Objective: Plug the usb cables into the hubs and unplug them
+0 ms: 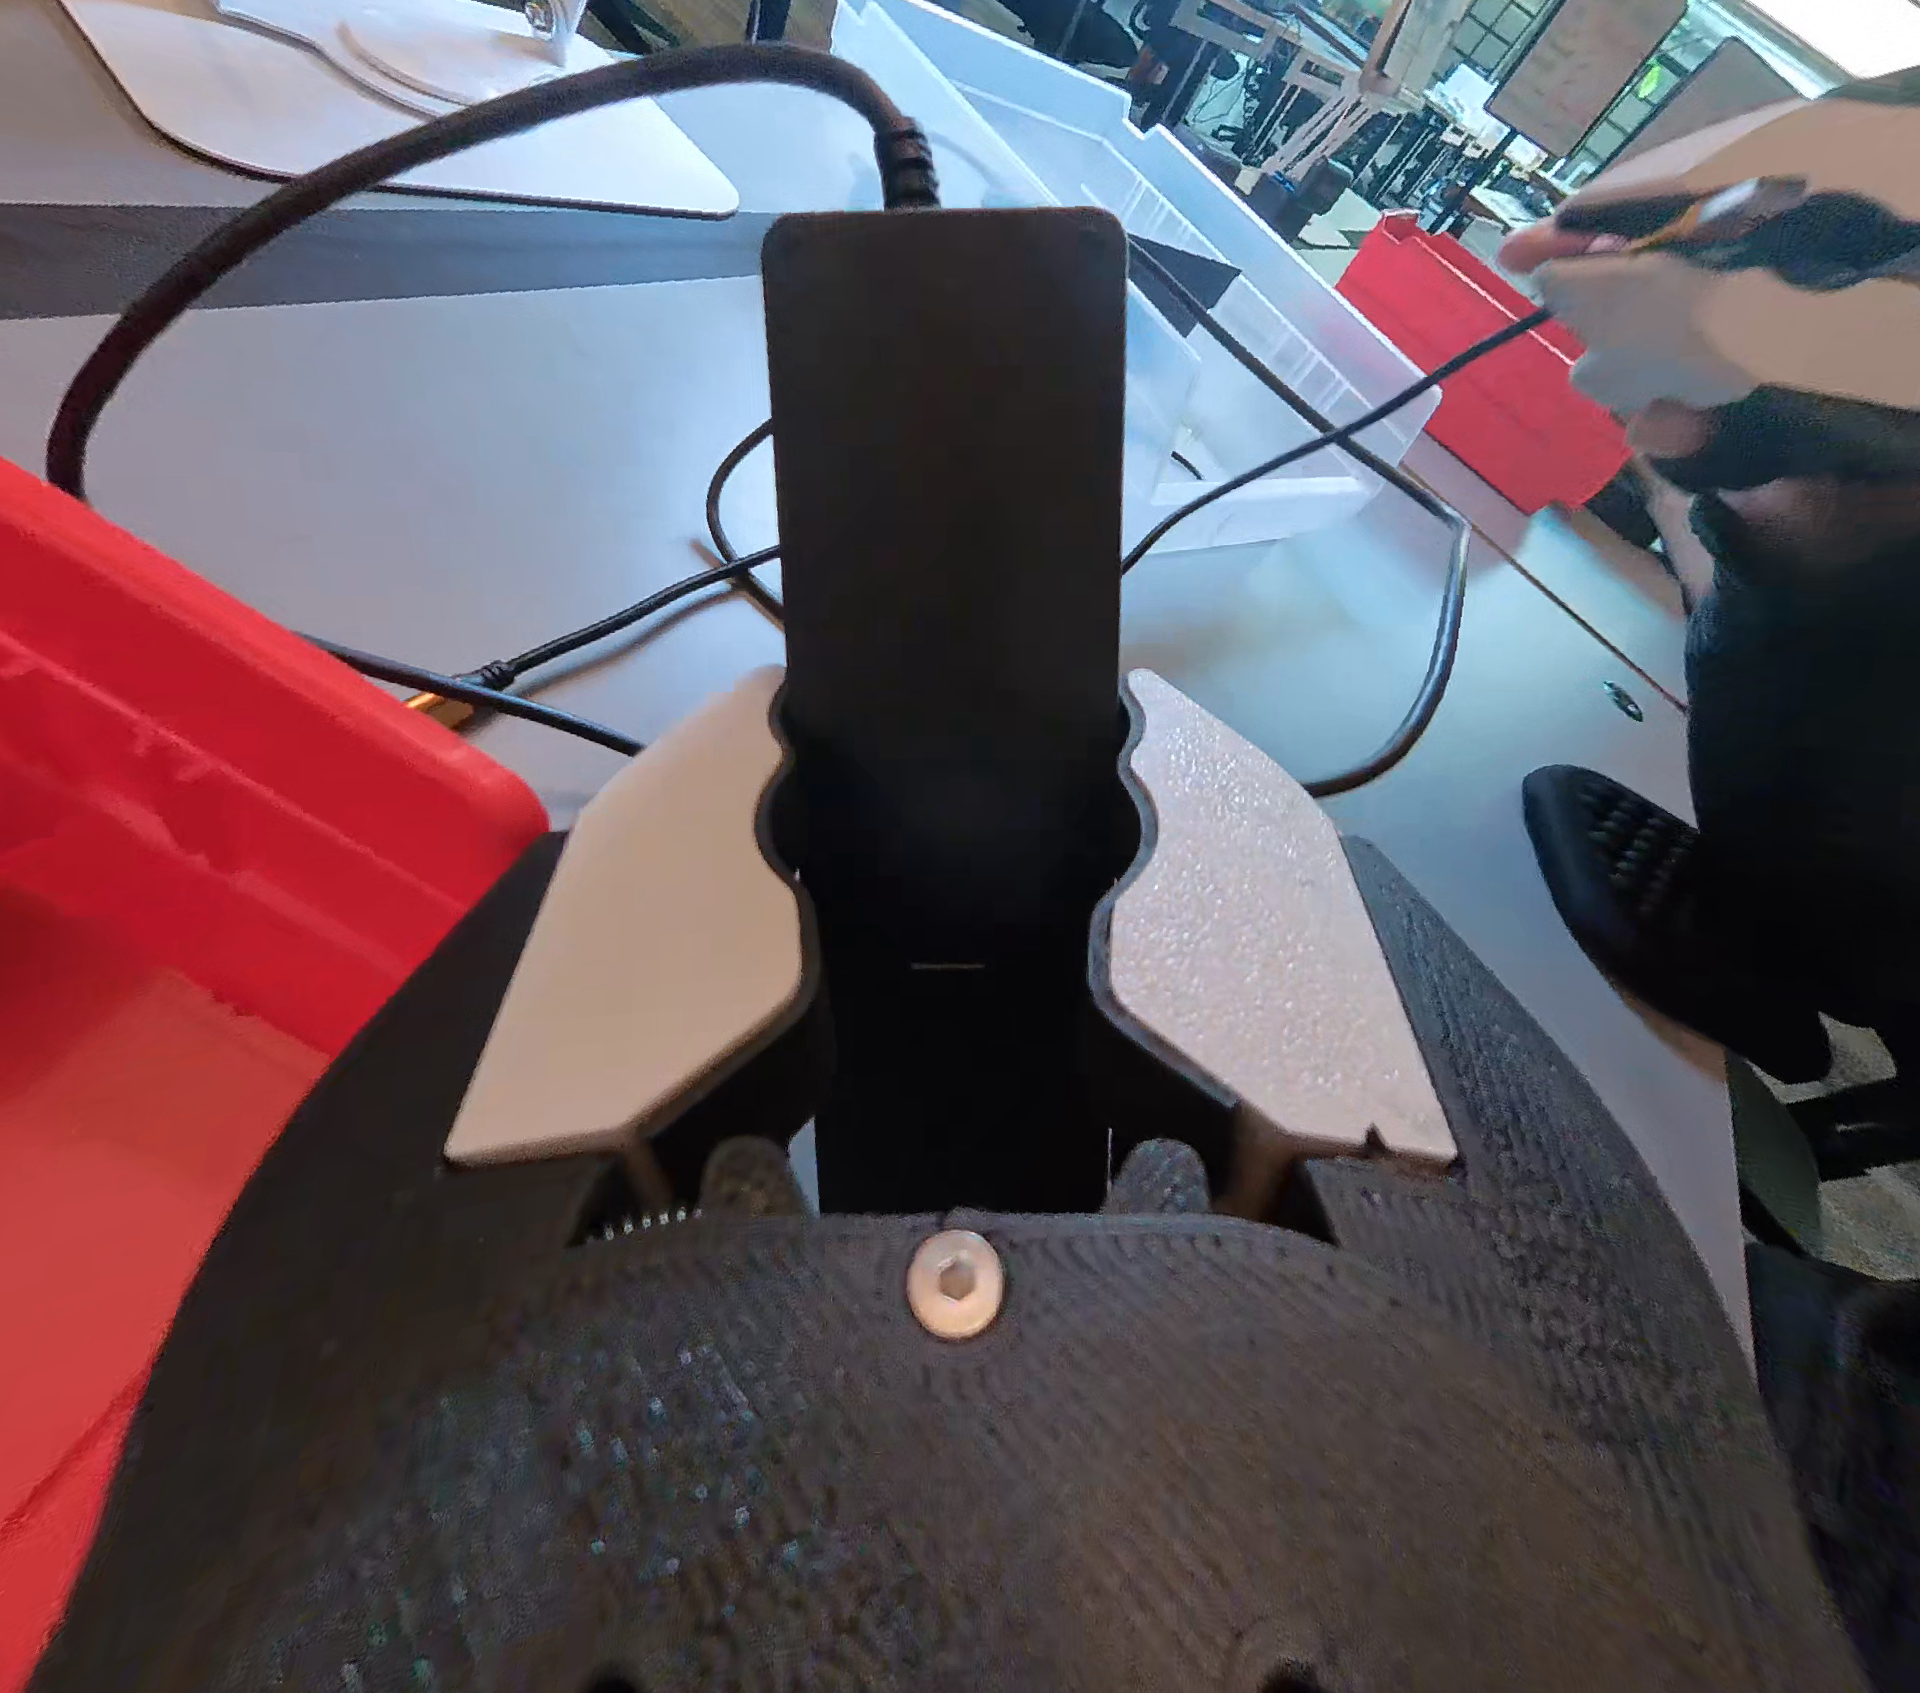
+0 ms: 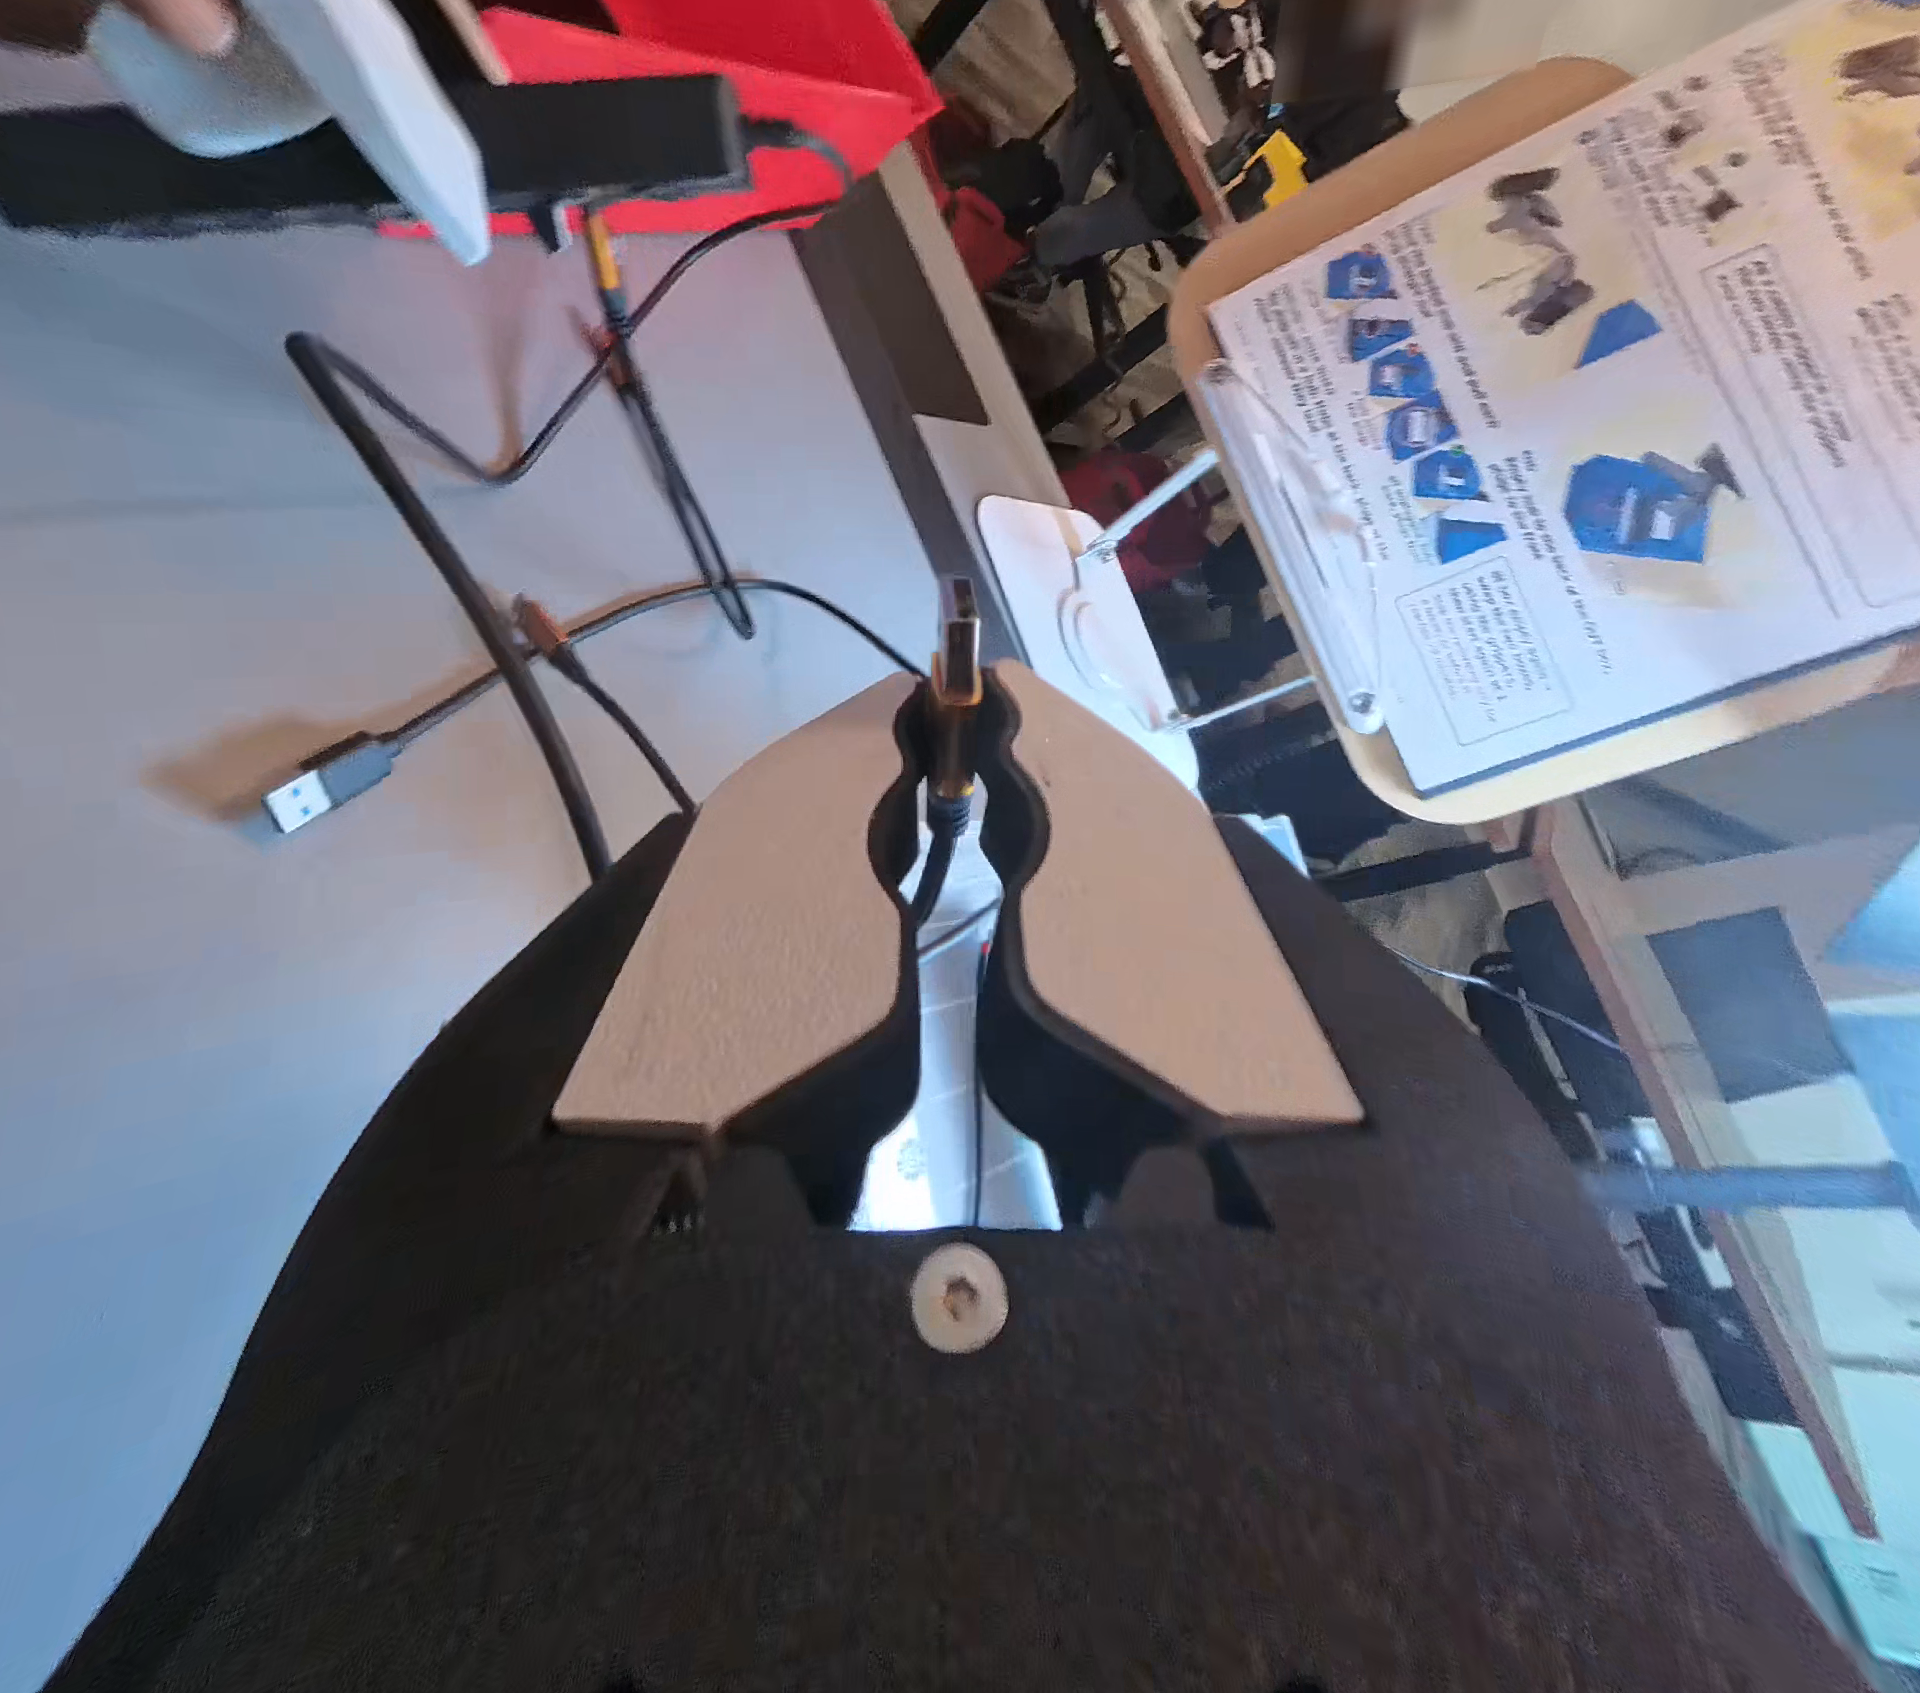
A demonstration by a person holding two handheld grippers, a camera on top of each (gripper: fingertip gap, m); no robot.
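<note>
My left gripper (image 1: pixel 951 708) is shut on a black USB hub (image 1: pixel 943 438) and holds it above the grey table; the hub's thick black cable (image 1: pixel 312 189) loops off to the left. The hub also shows in the right wrist view (image 2: pixel 613 131), held by the other gripper at the upper left. My right gripper (image 2: pixel 958 687) is shut on a USB cable plug (image 2: pixel 958 635) with an orange-black body and metal tip pointing forward. It also shows in the left wrist view (image 1: pixel 1704 220) at the far right. A second grey USB plug (image 2: pixel 327 786) lies loose on the table.
A red bin (image 1: pixel 208 812) stands at the left, another red bin (image 1: pixel 1486 365) behind a clear plastic tray (image 1: pixel 1195 209). Thin black cables (image 2: pixel 644 417) lie tangled on the table (image 1: pixel 436 448). A white stand (image 1: pixel 343 74) holds an instruction sheet (image 2: pixel 1621 396). Some 20 cm of space lies between my two pairs of fingers.
</note>
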